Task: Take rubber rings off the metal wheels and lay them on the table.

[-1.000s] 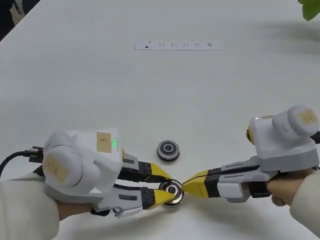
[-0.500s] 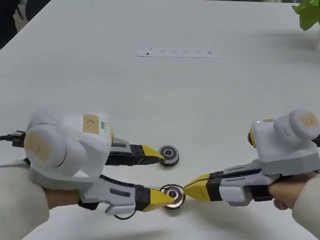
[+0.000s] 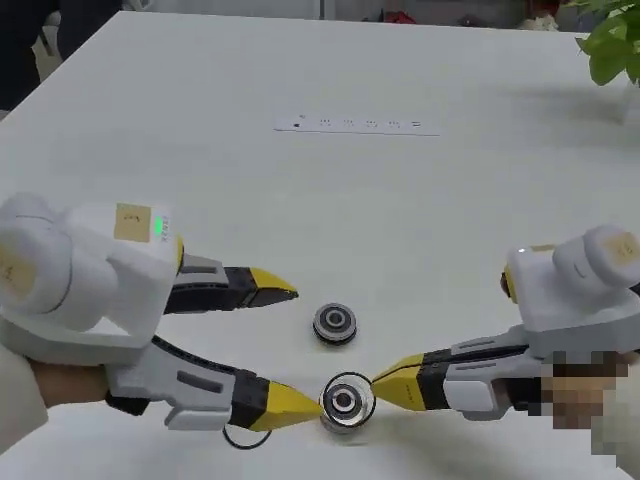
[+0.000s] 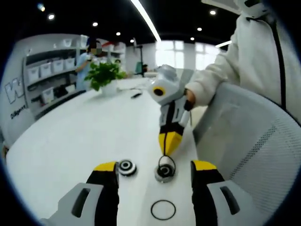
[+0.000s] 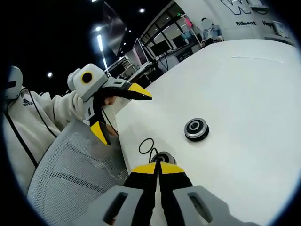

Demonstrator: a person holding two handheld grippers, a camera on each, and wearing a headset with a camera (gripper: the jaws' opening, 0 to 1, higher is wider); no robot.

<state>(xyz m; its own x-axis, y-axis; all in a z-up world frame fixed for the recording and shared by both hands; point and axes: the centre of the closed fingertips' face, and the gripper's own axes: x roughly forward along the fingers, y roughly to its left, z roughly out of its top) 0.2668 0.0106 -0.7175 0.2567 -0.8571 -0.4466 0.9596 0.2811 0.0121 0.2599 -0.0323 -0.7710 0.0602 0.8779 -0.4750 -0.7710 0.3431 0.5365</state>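
White table, power strip and plant toward its far side. Left gripper is held released; right gripper is clenched on a ring half off the near wheel, far wheel just beyond. A loose ring lying flat and wall shelving are shown by the left gripper view.

White table. Left gripper and right gripper: white bodies, black jaws, yellow tips. Silver metal wheel, black rim. Thin black rubber ring. Green leafy plant.
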